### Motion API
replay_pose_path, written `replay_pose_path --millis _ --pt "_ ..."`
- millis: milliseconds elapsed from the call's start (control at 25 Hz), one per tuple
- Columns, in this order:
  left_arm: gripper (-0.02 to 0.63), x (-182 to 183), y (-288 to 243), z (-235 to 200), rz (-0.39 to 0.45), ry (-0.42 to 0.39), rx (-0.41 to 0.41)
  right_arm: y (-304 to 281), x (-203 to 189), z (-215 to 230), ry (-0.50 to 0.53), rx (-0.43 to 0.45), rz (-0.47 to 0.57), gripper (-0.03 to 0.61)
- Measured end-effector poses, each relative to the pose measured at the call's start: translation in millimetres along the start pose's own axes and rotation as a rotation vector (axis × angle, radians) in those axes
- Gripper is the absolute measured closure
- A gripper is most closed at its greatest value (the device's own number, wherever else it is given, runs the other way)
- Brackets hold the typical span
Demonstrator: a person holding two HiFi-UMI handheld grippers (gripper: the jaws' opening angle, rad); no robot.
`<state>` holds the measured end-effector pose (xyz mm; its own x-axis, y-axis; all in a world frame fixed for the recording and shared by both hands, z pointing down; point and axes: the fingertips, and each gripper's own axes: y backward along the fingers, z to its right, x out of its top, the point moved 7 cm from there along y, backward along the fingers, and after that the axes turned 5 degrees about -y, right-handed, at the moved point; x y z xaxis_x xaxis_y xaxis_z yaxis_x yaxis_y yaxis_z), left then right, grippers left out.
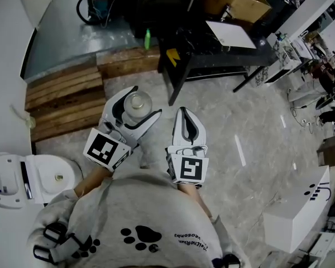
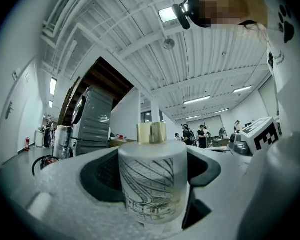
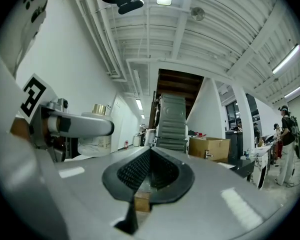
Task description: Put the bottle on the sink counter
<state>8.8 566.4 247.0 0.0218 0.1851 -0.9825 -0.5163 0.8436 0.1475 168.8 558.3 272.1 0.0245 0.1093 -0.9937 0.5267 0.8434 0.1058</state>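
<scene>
Bottle (image 2: 152, 181) stands upright, long axis vertical, gold cap at 12 o'clock in my left gripper view. My left tongs (image 1: 144, 102) are clenched on its frosted body, one jaw on each side, held above the grey floor (image 1: 251, 133). My right tongs (image 1: 183, 116) are closed on nothing, just beside the bottle at its 4 o'clock. In the head view, wooden pallets (image 1: 64, 102) lie at 9 o'clock of the bottle and a black counter (image 1: 212, 57) at 1 o'clock.
</scene>
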Motion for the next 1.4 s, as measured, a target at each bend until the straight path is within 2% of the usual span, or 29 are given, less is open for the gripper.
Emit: replay_pose_path --millis 160,360,560,800,1000,1400 --pt "0.27 -7 -15 -12 0.002 0.005 -0.006 -14 -10 12 0.019 -0.029 -0.036 0.577" --pt "0.27 -21 -46 -38 0.005 0.006 -0.014 -54 -16 22 0.004 -0.008 -0.011 0.577" --pt "0.27 -27 -83 -78 0.022 -0.003 -0.013 -110 -19 41 0.031 -0.021 -0.027 0.577" --pt "0.27 -35 -128 -132 0.016 -0.011 -0.019 -181 -17 50 0.039 -0.005 0.001 0.577" --pt "0.27 -41 -162 -168 0.02 -0.014 -0.048 -226 -19 61 0.036 -0.025 0.008 0.577" --pt "0.27 -59 -204 -209 0.029 0.004 -0.096 -278 -35 74 0.033 -0.067 -0.003 0.577"
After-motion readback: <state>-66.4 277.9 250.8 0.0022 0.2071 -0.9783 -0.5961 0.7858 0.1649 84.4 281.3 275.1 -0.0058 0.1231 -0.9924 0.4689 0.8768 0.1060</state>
